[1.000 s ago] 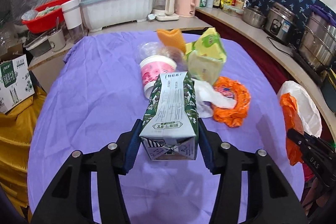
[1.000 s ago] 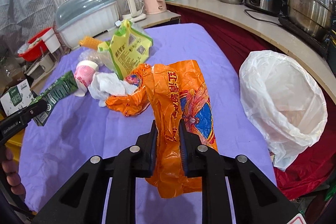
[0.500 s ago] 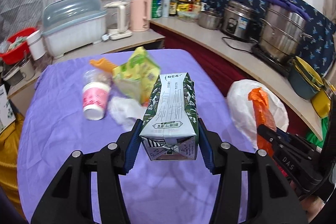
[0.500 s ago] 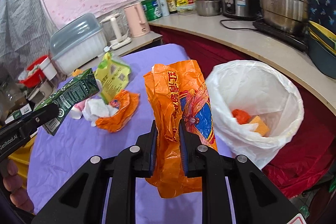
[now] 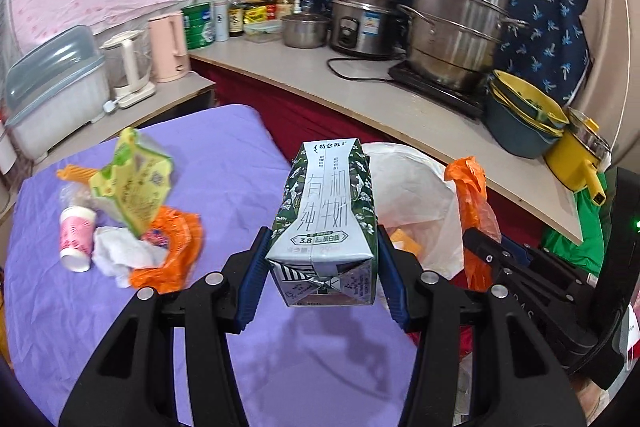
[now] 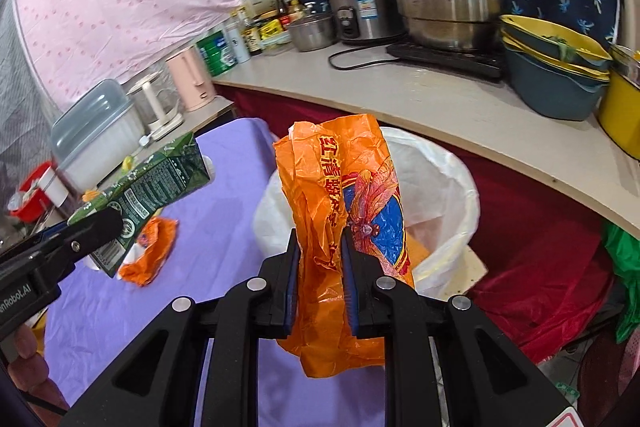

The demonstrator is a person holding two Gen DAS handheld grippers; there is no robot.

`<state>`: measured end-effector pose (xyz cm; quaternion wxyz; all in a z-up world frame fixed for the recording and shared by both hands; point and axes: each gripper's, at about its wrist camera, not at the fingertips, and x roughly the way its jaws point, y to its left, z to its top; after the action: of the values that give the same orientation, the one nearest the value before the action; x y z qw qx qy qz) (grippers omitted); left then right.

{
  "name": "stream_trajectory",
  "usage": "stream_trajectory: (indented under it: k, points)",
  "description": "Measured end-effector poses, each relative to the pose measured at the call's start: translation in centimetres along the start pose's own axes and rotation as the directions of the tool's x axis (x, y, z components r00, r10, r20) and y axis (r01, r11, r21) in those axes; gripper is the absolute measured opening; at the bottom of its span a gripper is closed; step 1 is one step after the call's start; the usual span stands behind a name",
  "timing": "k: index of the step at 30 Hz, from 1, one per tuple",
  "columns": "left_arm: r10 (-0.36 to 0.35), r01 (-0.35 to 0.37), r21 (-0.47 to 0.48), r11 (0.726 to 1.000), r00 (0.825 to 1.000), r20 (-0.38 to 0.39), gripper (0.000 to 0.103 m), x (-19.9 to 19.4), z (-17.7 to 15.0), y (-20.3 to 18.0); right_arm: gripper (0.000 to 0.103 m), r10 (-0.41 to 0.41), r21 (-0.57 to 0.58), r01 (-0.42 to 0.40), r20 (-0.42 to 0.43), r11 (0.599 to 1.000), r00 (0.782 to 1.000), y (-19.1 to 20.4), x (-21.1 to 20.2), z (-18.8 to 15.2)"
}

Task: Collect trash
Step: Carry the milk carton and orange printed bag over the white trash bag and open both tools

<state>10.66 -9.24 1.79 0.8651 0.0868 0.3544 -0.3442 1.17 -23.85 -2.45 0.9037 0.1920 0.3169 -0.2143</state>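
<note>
Two grippers, each clamped: my left gripper (image 5: 322, 269) grips one milk carton (image 5: 326, 223), lengthwise pointing forward. My right gripper (image 6: 320, 281) pinches one upright orange wrapper (image 6: 348, 211) before the white bin bag (image 6: 436, 187).

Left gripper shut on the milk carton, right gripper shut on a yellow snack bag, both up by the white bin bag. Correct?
One error: the right gripper is shut on an orange plastic bag, as the right wrist view shows. The yellow snack bag lies on the purple table. The left gripper does hold the milk carton by the white bin bag.

Open bin bag (image 6: 452, 187) mouth, unobstructed
</note>
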Motion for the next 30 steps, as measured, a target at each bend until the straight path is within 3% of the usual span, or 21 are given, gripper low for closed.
stream_trajectory:
  k: [11, 25, 26, 30]
  points:
    - [-0.043, 0.046, 0.065, 0.997, 0.998, -0.053, 0.049, 5.3, 1.9, -5.4, 0.018, -0.023, 0.023, 0.023, -0.005, 0.999, 1.000, -3.7, 2.3, 2.2]
    - [-0.063, 0.071, 0.067, 0.995, 0.990, -0.124, 0.049, 10.3, 3.4, -6.0, 0.023, -0.008, 0.061, 0.012, -0.063, 0.998, 0.998, -5.5, 6.8, 3.3]
    - [-0.068, 0.076, 0.059, 0.995, 0.989, -0.133, 0.049, 10.6, 3.4, -5.9, 0.025, -0.011, 0.062, 0.015, -0.061, 0.998, 0.998, -5.5, 6.8, 3.2]
    - [-0.078, 0.083, 0.033, 0.996, 0.987, -0.137, 0.055, 10.9, 3.6, -5.3, 0.051, -0.021, 0.075, 0.024, -0.035, 0.997, 0.999, -5.4, 6.8, 3.5]
